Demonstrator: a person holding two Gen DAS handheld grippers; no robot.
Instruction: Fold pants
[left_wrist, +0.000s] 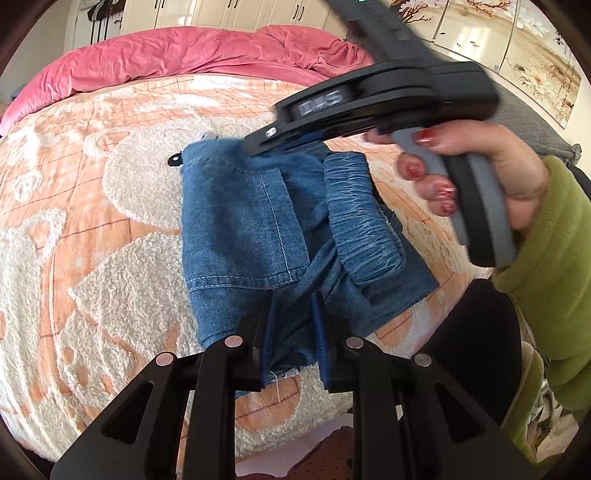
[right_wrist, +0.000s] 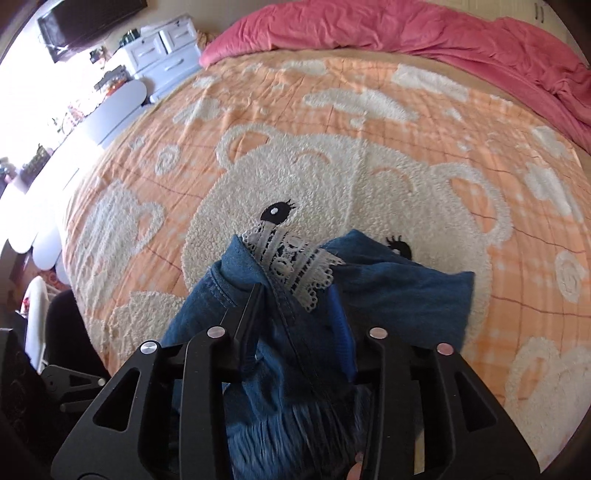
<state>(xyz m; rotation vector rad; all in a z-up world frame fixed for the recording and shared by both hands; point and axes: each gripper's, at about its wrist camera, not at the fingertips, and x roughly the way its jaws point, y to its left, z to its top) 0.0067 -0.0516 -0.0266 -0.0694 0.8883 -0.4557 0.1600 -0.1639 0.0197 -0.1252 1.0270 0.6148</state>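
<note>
Left wrist view: the pants (left_wrist: 258, 229), blue denim and partly folded, lie on the bear-pattern blanket (left_wrist: 92, 258), mid-bed, nearer its foot than the pink duvet (left_wrist: 177, 55).
Left gripper (left_wrist: 293, 332): at the pants' near hem, jaws a little apart, straddling the denim edge; I cannot tell whether it pinches.
Right gripper (left_wrist: 266, 144): at the pants' far end, clamped on a bunched denim layer beside the lace trim (right_wrist: 291, 266).
Right hand (left_wrist: 472, 177): squeezing the handle.
Doing it well: probably carry the held end toward the near hem, edges aligned, layer taut, without dragging the stack.
</note>
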